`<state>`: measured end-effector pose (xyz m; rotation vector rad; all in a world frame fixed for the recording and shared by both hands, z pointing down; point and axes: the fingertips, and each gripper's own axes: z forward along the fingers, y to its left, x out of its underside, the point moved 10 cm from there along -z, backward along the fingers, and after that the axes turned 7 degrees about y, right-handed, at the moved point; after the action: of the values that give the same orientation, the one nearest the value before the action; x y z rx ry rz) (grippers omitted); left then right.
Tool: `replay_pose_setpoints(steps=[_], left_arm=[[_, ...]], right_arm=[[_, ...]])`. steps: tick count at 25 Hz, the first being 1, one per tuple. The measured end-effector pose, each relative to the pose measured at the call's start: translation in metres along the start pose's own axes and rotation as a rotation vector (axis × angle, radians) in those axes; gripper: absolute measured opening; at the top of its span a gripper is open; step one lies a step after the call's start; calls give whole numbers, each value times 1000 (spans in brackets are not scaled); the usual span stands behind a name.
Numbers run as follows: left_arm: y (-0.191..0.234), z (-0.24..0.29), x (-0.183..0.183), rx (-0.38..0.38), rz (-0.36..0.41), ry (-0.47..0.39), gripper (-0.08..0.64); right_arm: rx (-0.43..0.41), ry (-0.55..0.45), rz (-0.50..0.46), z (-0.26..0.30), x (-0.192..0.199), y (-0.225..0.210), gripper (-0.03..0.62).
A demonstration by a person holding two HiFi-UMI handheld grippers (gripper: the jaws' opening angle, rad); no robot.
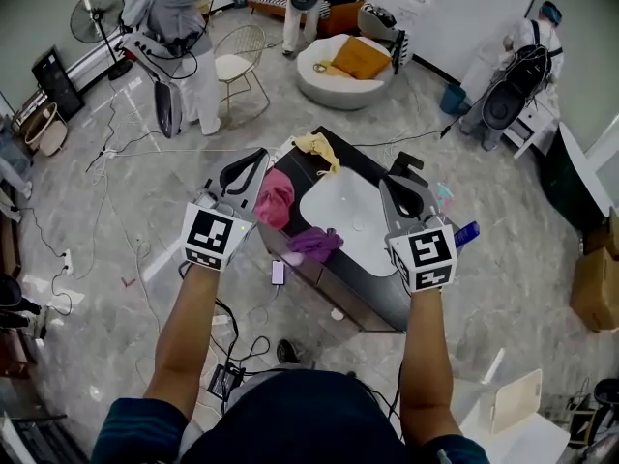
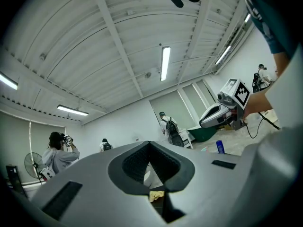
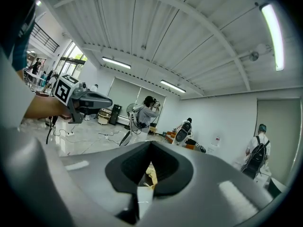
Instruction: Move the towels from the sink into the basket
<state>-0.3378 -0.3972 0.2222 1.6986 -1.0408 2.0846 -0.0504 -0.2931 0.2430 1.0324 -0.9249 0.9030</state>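
Observation:
A white sink [image 1: 348,216] is set in a dark cabinet [image 1: 382,303] below my hands. A pink towel [image 1: 276,198] lies on the cabinet's left edge. On its front rim rests a purple towel [image 1: 314,243], and a yellow towel [image 1: 319,148] lies at the far corner. My left gripper [image 1: 253,155] hovers by the pink towel, jaws together and empty. My right gripper [image 1: 395,180] hangs over the sink's right side, also shut and empty. Both gripper views point up at the ceiling. The left gripper [image 2: 150,143] and the right gripper [image 3: 150,143] each show closed tips.
A blue bottle [image 1: 466,233] stands at the cabinet's right and a phone [image 1: 278,272] lies at its front left. A wicker basket [image 1: 44,129] sits far left by the wall. Cables [image 1: 116,153] run over the floor. People stand at the back, and a white chair [image 1: 513,404] is near right.

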Motion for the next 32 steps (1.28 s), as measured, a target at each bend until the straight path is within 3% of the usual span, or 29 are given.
replay_pose_setpoints(steps=[16,23,32], left_arm=[[73,0,33,-3,-34,-14,6],[87,22,46,-11,-30,20,6],[99,98,64,-7,-19,83,6]], right_arm=[[24,14,-24,60,-26,22,11],[6,18,-21,90,-19,5,11],[-43,27,7,156,10,-44,11]])
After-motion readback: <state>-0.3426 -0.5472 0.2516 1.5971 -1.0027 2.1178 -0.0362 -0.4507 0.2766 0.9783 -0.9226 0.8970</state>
